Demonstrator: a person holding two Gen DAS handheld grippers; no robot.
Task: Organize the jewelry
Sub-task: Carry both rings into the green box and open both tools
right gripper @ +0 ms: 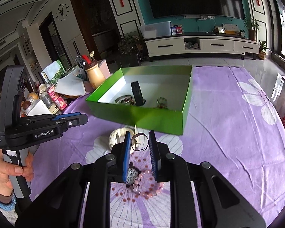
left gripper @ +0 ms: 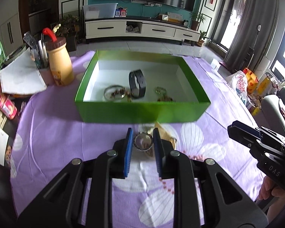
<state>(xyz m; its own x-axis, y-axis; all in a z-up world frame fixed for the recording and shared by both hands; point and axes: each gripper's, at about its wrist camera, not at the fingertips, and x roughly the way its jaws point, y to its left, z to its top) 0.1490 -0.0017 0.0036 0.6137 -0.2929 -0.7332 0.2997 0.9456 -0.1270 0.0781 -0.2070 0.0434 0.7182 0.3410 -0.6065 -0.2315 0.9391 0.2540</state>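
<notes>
Left gripper: we see its blue pads spread, a round metal bangle lying between them on the purple floral cloth; whether they touch it, we cannot tell.
Right gripper: pads spread above a thin dark band, nothing pinched.
Green box: at 12 o'clock from both grippers, holding a black watch, a silver bangle and a gold piece.
Pink bead bracelet: at 6 o'clock beneath our right pads.
White bracelet: at 10 o'clock.
</notes>
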